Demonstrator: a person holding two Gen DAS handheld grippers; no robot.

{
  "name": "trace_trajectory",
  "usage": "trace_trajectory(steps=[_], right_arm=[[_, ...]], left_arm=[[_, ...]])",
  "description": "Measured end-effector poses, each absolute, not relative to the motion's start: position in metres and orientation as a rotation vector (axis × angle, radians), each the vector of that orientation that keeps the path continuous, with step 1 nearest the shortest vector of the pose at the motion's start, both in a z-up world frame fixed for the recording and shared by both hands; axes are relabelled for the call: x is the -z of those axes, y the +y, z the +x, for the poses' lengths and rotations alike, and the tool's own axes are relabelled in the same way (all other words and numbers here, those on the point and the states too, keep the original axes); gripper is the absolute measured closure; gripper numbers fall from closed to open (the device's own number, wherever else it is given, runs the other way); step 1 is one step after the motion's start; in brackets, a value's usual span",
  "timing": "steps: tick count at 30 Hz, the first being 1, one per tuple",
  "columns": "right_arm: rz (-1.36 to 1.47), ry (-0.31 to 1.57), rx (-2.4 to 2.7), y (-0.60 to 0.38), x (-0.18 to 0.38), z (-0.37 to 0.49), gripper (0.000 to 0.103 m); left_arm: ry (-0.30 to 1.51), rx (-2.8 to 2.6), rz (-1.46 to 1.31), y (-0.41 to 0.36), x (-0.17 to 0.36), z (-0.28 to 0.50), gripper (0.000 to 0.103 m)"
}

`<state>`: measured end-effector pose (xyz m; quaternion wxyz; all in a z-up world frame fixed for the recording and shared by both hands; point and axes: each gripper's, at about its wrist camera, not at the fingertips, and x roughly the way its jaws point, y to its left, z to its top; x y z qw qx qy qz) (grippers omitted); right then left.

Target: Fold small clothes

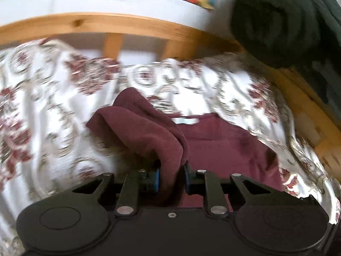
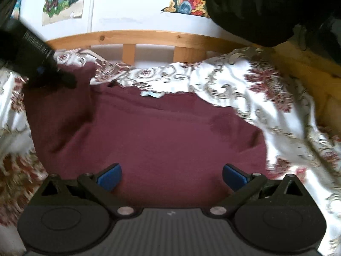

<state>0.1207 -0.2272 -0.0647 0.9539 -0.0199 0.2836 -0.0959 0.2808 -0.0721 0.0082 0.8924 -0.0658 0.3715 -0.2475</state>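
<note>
The maroon garment is spread on the floral bedspread, near the wooden bed rail at twelve o'clock. One edge is clamped in the left tongs and lifted at ten o'clock, probably so it can be carried across as a fold. The right tongs are held wide apart just above the cloth, gripping nothing, seemingly ready to steady it.

One maroon garment with one pale neck label. One floral bedspread. One wooden bed rail, two slats visible. Two wall pictures: one cartoon poster, one flower print. Two grippers: left gripper, right gripper.
</note>
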Motion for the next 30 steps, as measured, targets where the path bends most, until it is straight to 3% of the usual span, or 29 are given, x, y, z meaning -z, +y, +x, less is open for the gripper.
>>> trace_trajectory(steps=[11, 14, 16, 21, 25, 30], right_arm=[[0.017, 0.648, 0.242, -0.260, 0.086, 0.087, 0.000], [0.029, 0.677, 0.243, -0.261, 0.092, 0.084, 0.000], [0.042, 0.707, 0.248, -0.262, 0.098, 0.084, 0.000], [0.062, 0.728, 0.260, -0.263, 0.102, 0.082, 0.000], [0.067, 0.726, 0.271, -0.262, 0.099, 0.079, 0.000], [0.092, 0.732, 0.296, -0.263, 0.100, 0.075, 0.000]], left_arm=[[0.861, 0.661, 0.007, -0.162, 0.017, 0.262, 0.079], [0.888, 0.700, -0.033, -0.159, 0.021, 0.261, 0.065], [0.935, 0.769, -0.125, -0.151, 0.019, 0.261, 0.041], [0.879, 0.847, -0.201, -0.138, -0.001, 0.244, 0.028], [0.777, 0.854, -0.226, -0.113, -0.020, 0.224, 0.001], [0.754, 0.768, -0.192, -0.080, -0.011, 0.210, 0.001]])
